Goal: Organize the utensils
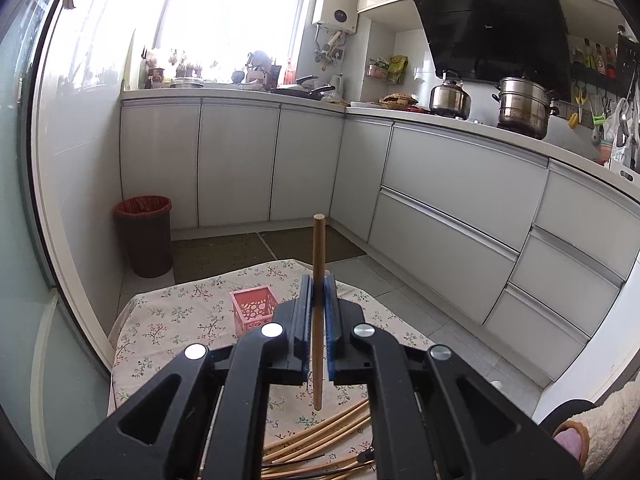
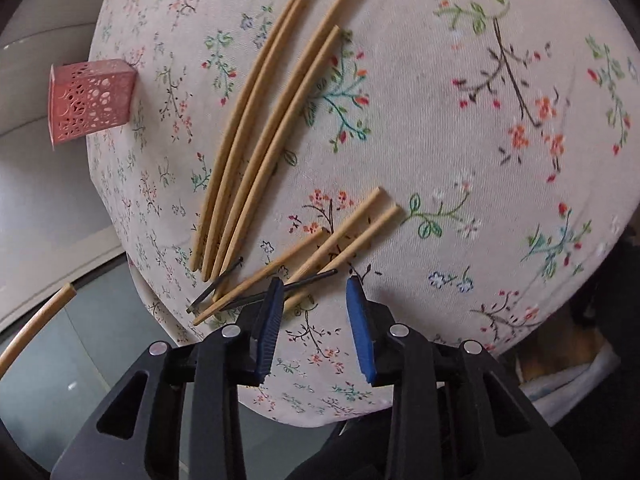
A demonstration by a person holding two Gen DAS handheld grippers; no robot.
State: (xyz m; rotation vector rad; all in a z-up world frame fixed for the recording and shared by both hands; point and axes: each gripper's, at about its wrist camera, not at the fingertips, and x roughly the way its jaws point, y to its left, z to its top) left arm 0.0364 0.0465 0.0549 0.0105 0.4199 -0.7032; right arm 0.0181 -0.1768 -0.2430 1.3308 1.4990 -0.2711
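Clamped upright in the left claw (image 1: pixel 319 288): one wooden chopstick (image 1: pixel 319 248), pads pressed shut against its sides, top end poking above the fingers, lower end hanging over the floral-clothed worktop (image 1: pixel 160 320). Just left of that claw, on the cloth: a pink perforated holder (image 1: pixel 254 308), seen again in the right wrist view near the worktop's far left edge (image 2: pixel 90 100). Spread across the cloth: four long chopsticks (image 2: pixel 256 128) side by side, running diagonally; nearer the right claw, three shorter-looking wooden ones (image 2: pixel 348 232), crossed by two thin dark sticks (image 2: pixel 308 280). Poised over the near ends of these: the right claw (image 2: pixel 316 284), blue pads apart, nothing between them, left pad lying over the near end of a dark stick. Curving in at the left edge of the same view: the held chopstick (image 2: pixel 36 332). Beyond the worktop, in the left view: grey kitchen cabinets (image 1: pixel 440 184) and a red-lined bin (image 1: pixel 146 236).
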